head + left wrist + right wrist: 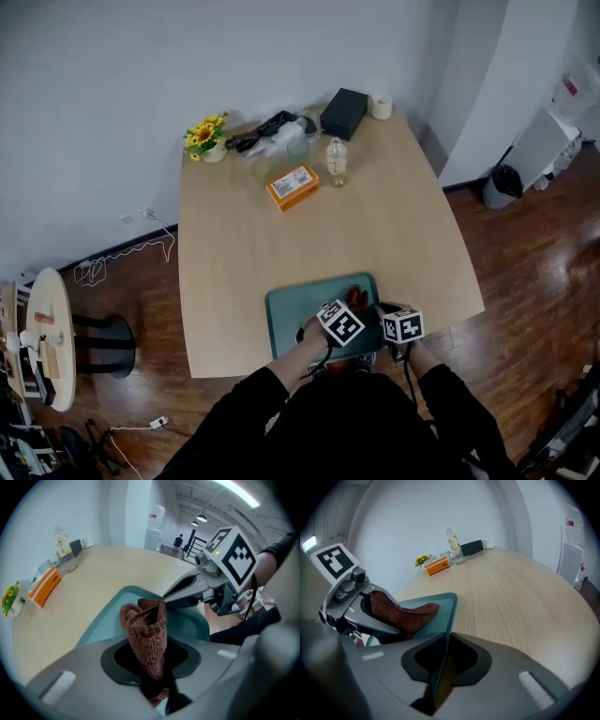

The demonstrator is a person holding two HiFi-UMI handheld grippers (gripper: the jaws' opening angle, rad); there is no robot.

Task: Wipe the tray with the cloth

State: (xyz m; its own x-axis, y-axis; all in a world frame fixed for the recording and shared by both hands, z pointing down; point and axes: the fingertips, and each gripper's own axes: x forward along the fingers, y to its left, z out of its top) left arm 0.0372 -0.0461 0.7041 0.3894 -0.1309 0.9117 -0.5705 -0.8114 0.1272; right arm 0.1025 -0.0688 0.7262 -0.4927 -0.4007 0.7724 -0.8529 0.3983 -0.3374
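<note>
Left gripper (150,672) mine, clamped tight on brown cloth (147,630), cloth over tray (108,620). Right gripper (440,667) pinches tray rim, steadying it at near edge of surface (244,253). Wiping seemingly under way; share done unclear.

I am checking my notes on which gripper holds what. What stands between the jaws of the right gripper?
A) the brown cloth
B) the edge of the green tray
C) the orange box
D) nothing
B: the right gripper view shows the right gripper shut on the edge of the tray, while the cloth is held by the left gripper.
</note>
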